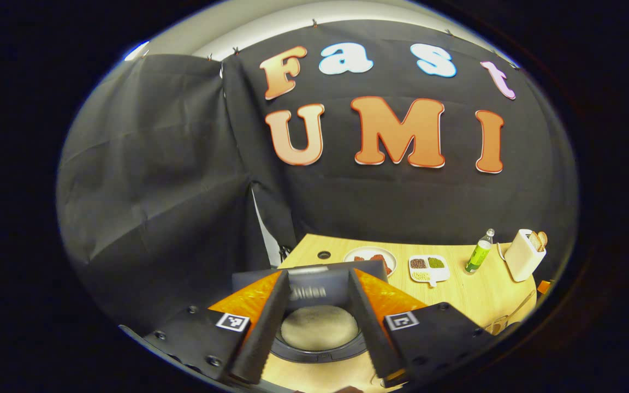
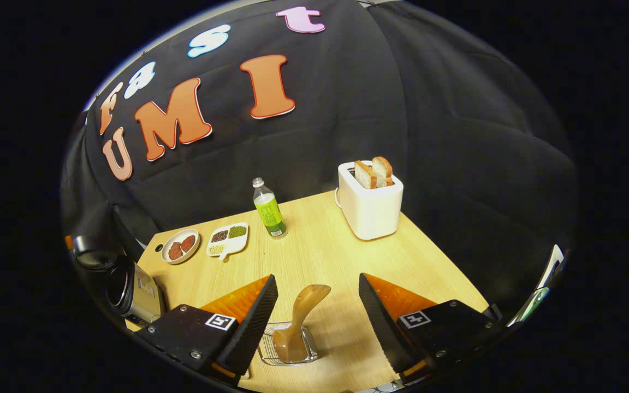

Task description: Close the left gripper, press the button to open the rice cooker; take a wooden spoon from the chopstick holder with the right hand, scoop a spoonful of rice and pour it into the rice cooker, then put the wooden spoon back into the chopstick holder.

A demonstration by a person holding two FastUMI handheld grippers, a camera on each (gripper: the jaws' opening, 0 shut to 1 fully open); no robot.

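The right tool [image 2: 317, 319] is wide open and holds nothing. Between its fingers, a smooth wooden spoon [image 2: 299, 322] with a curved handle stands tilted in a wire chopstick holder [image 2: 287, 345] on the pale wood surface [image 2: 325, 256]. The right tool points down at it from above.

The left tool [image 1: 314, 319] is open too, with nothing in it. It hangs over the round rice cooker [image 1: 320, 333], whose lid [image 1: 314, 284] stands up. Pale rice [image 1: 319, 326] fills the pot. Farther back stand a boxy white toaster [image 2: 370, 203] with bread and a green bottle [image 2: 268, 208].
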